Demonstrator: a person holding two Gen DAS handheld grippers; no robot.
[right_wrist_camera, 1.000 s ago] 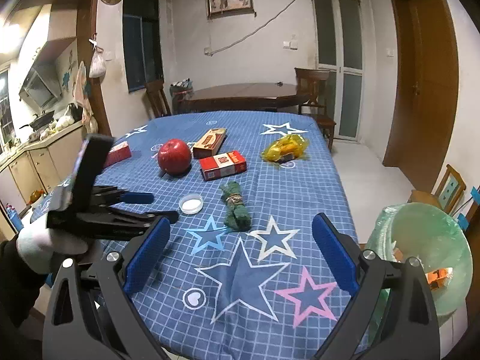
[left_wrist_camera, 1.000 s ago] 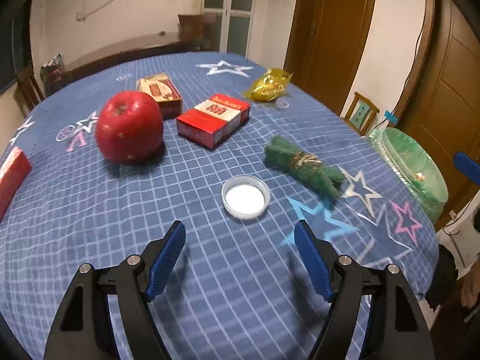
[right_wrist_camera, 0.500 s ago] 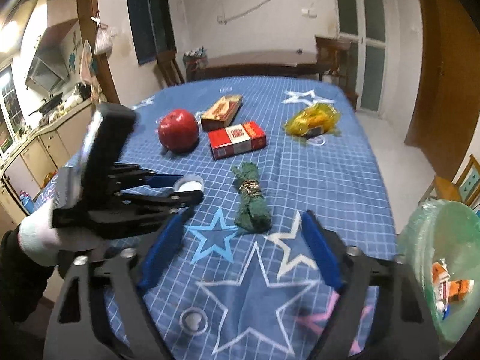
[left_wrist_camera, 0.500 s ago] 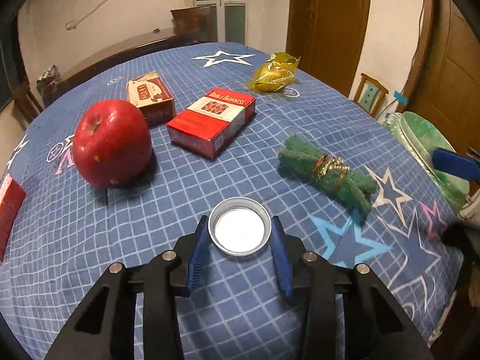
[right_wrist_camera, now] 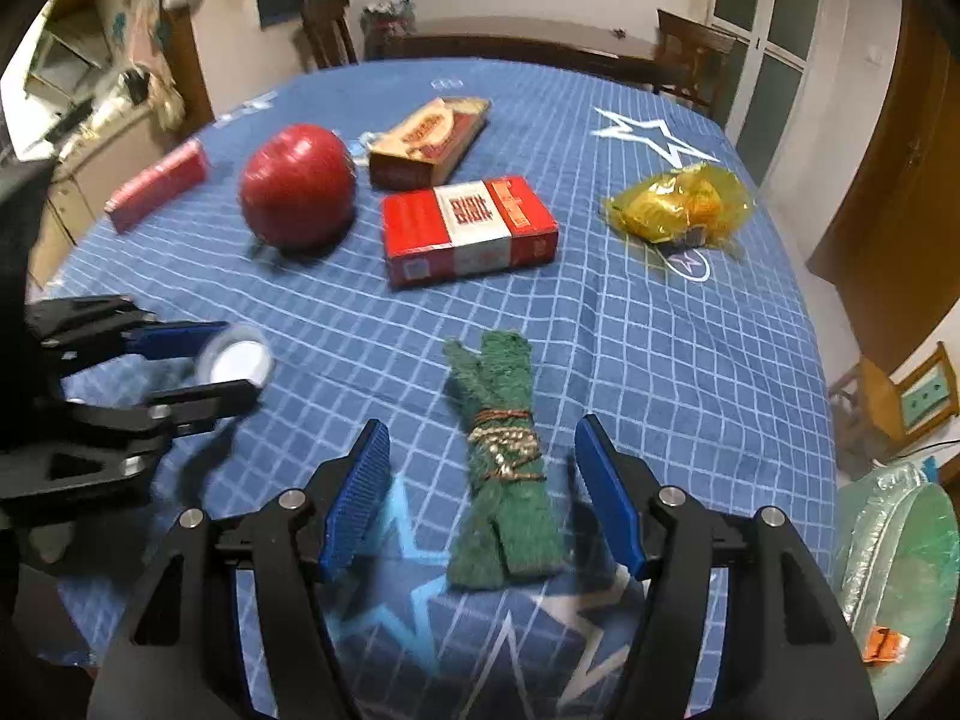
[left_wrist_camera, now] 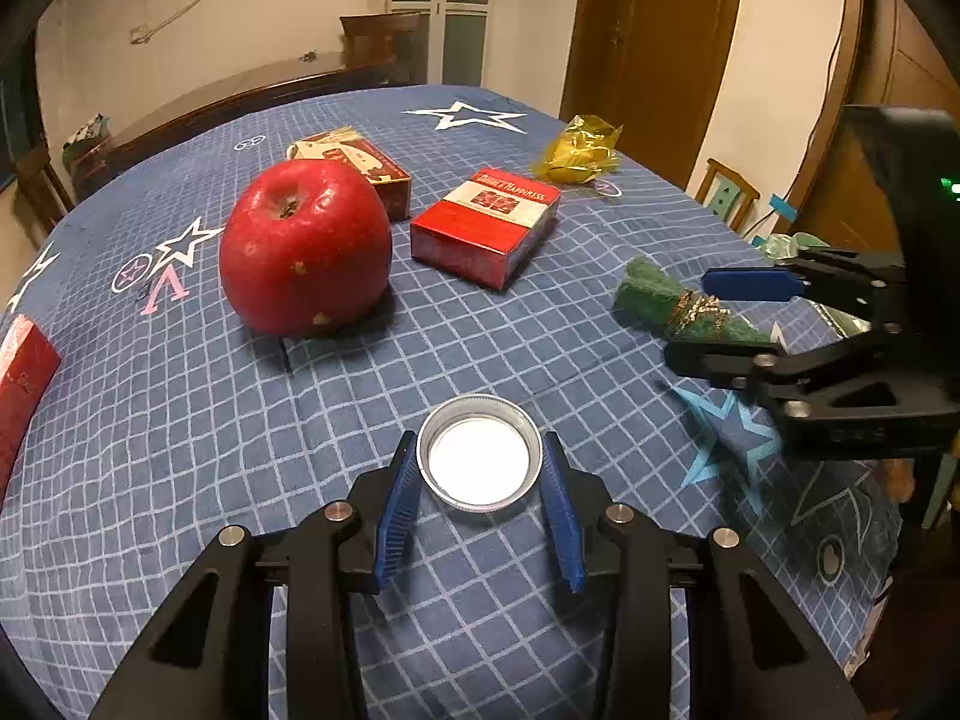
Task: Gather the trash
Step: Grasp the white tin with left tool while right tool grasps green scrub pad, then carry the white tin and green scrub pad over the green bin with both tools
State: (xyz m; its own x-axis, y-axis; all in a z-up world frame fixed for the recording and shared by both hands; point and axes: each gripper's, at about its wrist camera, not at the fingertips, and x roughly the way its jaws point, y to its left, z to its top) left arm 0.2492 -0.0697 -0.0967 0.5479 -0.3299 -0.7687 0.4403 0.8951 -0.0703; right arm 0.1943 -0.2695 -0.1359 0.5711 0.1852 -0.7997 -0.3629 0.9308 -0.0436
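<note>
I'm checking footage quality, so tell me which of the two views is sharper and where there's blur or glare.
Left wrist view is sharper: the cap and apple are crisp, with small glare spots on the apple. Right wrist view is softer: the left gripper and cap are smeared, and the wrapper shows glare.

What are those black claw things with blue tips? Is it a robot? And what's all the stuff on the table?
No robot: a person holds two grabbing tools, each carrying a camera that looks along its fingers. One picture comes from the left gripper, the other from the right gripper. On the blue checked tablecloth lie a red apple, a red and white carton, a brown and cream box, a crumpled yellow wrapper and a flat red pack. The left fingers squeeze a round metal lid with a white inside. The right ones stand open around a green cloth bundle tied with gold string.
</note>
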